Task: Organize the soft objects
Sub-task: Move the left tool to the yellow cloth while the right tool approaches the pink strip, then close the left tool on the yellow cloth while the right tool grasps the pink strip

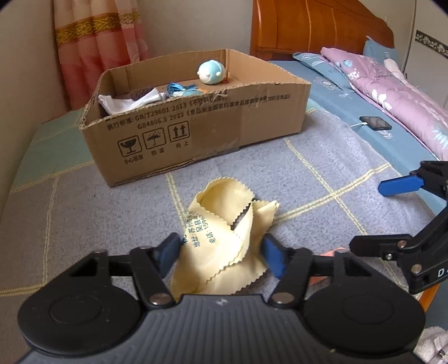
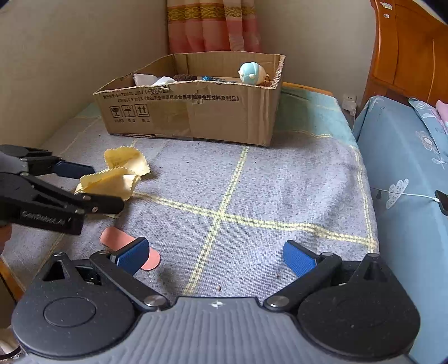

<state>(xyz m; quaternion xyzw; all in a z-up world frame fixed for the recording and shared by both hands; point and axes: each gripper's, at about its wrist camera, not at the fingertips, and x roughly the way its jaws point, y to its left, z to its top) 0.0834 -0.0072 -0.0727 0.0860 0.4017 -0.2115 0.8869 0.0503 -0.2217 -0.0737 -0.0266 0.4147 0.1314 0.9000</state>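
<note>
A crumpled yellow cloth (image 1: 224, 240) with blue print lies on the grey checked blanket (image 1: 322, 179). My left gripper (image 1: 221, 256) straddles it, both blue pads beside the cloth, jaws open. The cloth also shows in the right wrist view (image 2: 117, 173), with the left gripper (image 2: 84, 184) around it. My right gripper (image 2: 217, 256) is open and empty above the blanket (image 2: 252, 196). A pink oval pad (image 2: 123, 240) lies under its left fingertip. A cardboard box (image 1: 196, 128) behind holds a white cloth (image 1: 126, 102), blue yarn (image 1: 179, 88) and a light blue plush toy (image 1: 211, 72).
The box (image 2: 196, 112) stands near the wall and a pink curtain (image 2: 212, 25). A phone (image 1: 375, 122) on a cable lies on the blue bed at the right, beside a purple floral quilt (image 1: 392, 95). A wooden headboard (image 1: 316, 28) stands behind.
</note>
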